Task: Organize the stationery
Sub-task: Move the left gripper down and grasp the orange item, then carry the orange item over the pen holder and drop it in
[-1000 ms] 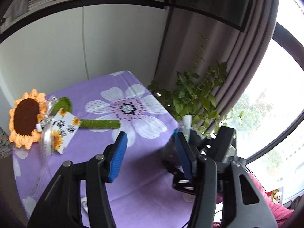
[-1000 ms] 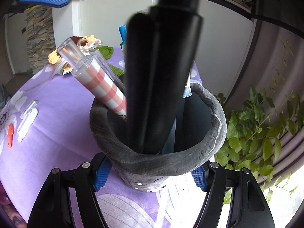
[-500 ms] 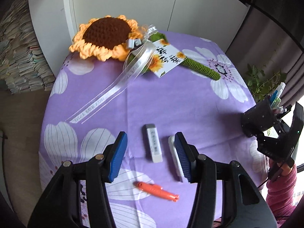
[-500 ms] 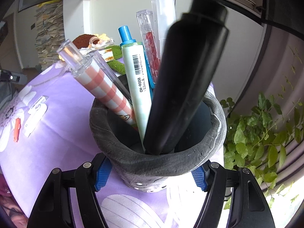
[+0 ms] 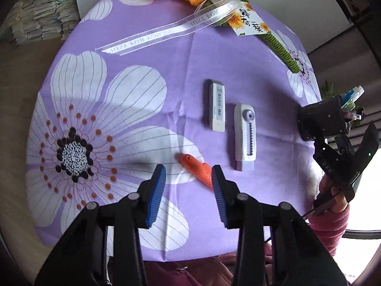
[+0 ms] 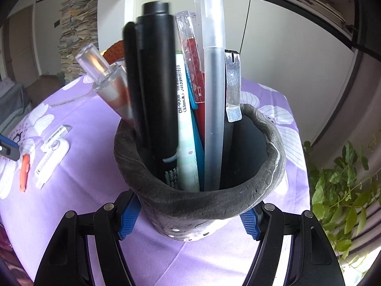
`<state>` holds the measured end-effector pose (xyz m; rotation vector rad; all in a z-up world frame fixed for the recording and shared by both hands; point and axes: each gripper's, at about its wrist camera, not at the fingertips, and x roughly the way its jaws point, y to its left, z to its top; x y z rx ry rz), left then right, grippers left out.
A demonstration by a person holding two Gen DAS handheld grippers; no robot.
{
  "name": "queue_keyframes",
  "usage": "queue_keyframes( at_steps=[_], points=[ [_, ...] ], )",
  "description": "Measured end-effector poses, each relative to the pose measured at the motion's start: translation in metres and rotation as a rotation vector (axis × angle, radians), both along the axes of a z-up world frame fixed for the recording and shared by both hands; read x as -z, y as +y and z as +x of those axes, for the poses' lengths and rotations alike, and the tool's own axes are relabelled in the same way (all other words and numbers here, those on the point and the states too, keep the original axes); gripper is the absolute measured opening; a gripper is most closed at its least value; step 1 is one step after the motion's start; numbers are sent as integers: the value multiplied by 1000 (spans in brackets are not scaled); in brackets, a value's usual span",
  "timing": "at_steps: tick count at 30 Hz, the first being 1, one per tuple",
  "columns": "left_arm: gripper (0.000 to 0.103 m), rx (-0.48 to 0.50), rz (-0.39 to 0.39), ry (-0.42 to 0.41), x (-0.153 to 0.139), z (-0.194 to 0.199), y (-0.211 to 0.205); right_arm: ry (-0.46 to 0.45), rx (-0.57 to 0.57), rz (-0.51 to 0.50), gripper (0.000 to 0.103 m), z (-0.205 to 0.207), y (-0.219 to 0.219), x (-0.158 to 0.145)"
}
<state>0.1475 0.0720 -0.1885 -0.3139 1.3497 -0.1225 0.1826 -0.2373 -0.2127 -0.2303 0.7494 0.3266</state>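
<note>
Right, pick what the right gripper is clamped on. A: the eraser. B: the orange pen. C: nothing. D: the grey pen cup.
D: the right gripper has its blue pads pressed on both sides of the grey pen cup, while the orange pen lies on the cloth.

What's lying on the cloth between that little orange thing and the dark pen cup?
A white and lilac slider tool lies between the orange piece and the pen cup, flat on the purple cloth. The left wrist view shows it best.

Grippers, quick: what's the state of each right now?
Left gripper: open, jaws closing above the orange pen, not gripping it.
Right gripper: shut on the dark pen holder, which is full of pens.
</note>
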Motion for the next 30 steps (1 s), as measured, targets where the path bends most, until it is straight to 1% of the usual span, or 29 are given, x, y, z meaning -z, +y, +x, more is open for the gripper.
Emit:
queue_keyframes(
  at_steps=[4, 6, 11, 12, 15, 19, 23, 24, 25, 26, 28, 30],
  points=[
    [32, -76, -28, 36, 4, 6, 0, 8, 3, -13, 73, 2, -1, 2],
    [32, -83, -32, 51, 7, 9, -4, 3, 4, -27, 73, 2, 4, 1],
    [32, -80, 26, 42, 5, 13, -15, 1, -6, -28, 73, -3, 8, 2],
    [32, -75, 41, 43, 5, 14, -17, 1, -8, -28, 73, -3, 10, 2],
    [27, -50, 88, 46, 6, 13, -24, 1, -13, -25, 73, -4, 11, 3],
    [25, -54, 107, 54, 8, 13, -28, 3, -21, -19, 73, -1, 10, 4],
    [23, -49, 159, 44, 9, 17, -36, 4, -27, -15, 73, 0, 8, 5],
    [19, -47, 171, 36, 10, 19, -41, 4, -29, -15, 73, 0, 8, 5],
    [13, -35, 192, 25, 11, 23, -47, 3, -31, -16, 73, 0, 9, 5],
    [11, -14, 213, 13, 11, 23, -52, 3, -33, -16, 73, 0, 8, 6],
    [11, 26, 233, -7, 11, 25, -59, 1, -35, -17, 73, -1, 8, 6],
    [11, 48, 227, -13, 12, 25, -61, 1, -35, -18, 73, 1, 7, 6]
  ],
)
